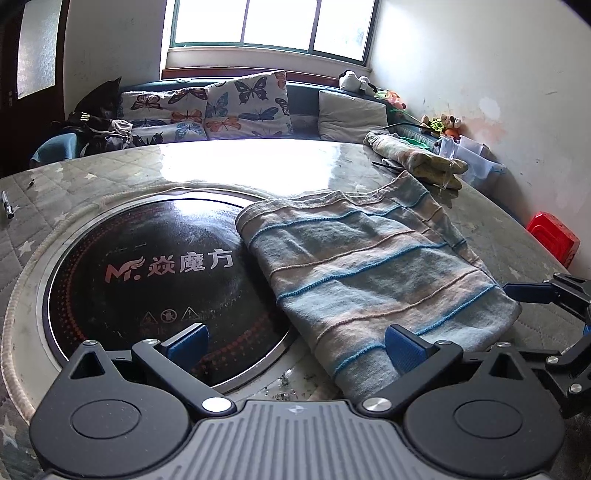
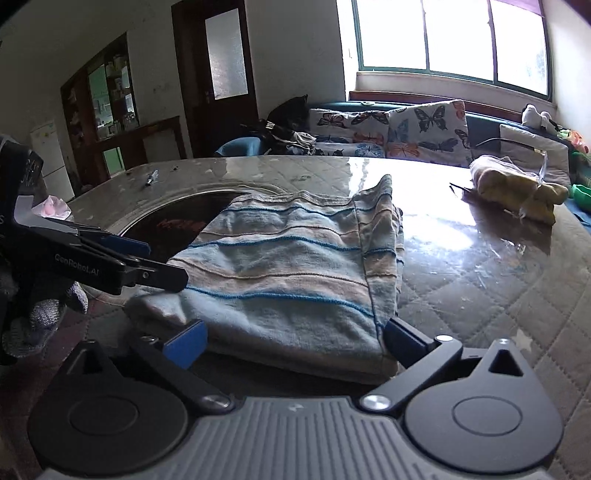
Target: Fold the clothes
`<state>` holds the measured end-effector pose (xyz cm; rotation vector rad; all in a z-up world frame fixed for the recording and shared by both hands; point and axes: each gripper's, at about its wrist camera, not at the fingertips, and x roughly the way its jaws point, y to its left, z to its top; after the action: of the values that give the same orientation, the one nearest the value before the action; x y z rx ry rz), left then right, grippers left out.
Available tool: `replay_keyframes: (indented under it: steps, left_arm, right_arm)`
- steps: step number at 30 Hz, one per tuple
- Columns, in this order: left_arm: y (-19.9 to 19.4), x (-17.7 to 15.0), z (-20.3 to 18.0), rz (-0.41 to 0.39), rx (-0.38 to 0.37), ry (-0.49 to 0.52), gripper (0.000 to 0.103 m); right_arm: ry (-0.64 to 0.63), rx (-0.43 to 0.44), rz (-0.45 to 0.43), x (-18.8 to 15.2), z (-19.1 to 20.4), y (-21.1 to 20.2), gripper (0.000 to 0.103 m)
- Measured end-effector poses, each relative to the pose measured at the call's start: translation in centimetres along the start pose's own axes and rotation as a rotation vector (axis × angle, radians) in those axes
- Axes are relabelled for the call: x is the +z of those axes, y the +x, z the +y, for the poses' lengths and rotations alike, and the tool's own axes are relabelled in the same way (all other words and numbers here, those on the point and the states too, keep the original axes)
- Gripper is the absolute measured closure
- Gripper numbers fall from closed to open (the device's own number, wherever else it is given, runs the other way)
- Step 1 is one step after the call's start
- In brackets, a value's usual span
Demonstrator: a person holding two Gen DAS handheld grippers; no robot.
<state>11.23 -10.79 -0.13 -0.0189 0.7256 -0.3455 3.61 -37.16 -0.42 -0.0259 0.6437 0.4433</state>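
At the near edge of the quilted table [image 2: 517, 295], the right gripper [image 2: 295, 341] stands with its jaws fully apart. The near end of the folded striped garment [image 2: 288, 258] lies between its blue pads [image 2: 186, 343], but neither pad presses on the cloth; nothing is held.

The left gripper [image 1: 295, 345] is also spread wide. Its right-hand pad sits over the garment's near corner, its left-hand pad over the black induction hob [image 1: 155, 266]. No grip is evident. In the right wrist view this same gripper enters from the left, carried by a hand in a grey knit glove [image 2: 40, 310], its tips just at the garment's left near corner.

The garment lies folded into a thick oblong, partly on the hob and partly on the quilted surface. Its long axis runs away from both grippers toward the far edge; the stripes run across it. It sits directly ahead of the right gripper and ahead-right of the left. Judgement: the right gripper is the better placed for the next hold, being squared to the near end.

Both grippers point forward and downward onto the cloth.

Farther off, toward the far right edge, lies a yellowish bundle of cloth [image 2: 517, 188], well apart. Beyond the table stand butterfly cushions [image 1: 221, 107] beneath the window [image 1: 273, 22].
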Motion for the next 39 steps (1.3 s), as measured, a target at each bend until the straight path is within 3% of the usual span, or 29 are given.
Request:
replay_keyframes:
  steps: [6,10,14,18,32,39]
  left_arm:
    - [-0.1,0.0,-0.1,-0.006,0.010,0.012,0.000]
    - [-0.2,0.0,0.0,-0.010,0.013,0.008,0.000]
    - [-0.2,0.0,0.1,-0.009,0.013,0.002,0.000]
    - [-0.3,0.0,0.3,-0.011,0.011,-0.001,0.000]
    - [-0.4,0.4,0.5,-0.021,0.012,-0.012,0.000]
    - [-0.3,0.5,0.7,-0.020,0.022,-0.009,0.000]
  right_arm:
    - [0.013,0.002,-0.057,0.5,0.0,-1.4,0.000]
    - [0.015,0.066,-0.104,1.6,0.5,-2.2,0.000]
    - [0.025,0.140,-0.074,2.1,0.9,-0.7,0.000]
    - [0.095,0.151,-0.015,1.3,0.0,1.2,0.000]
    - [0.044,0.132,-0.022,0.3,0.9,1.9,0.000]
    - [0.052,0.154,-0.048,1.4,0.3,0.3,0.000]
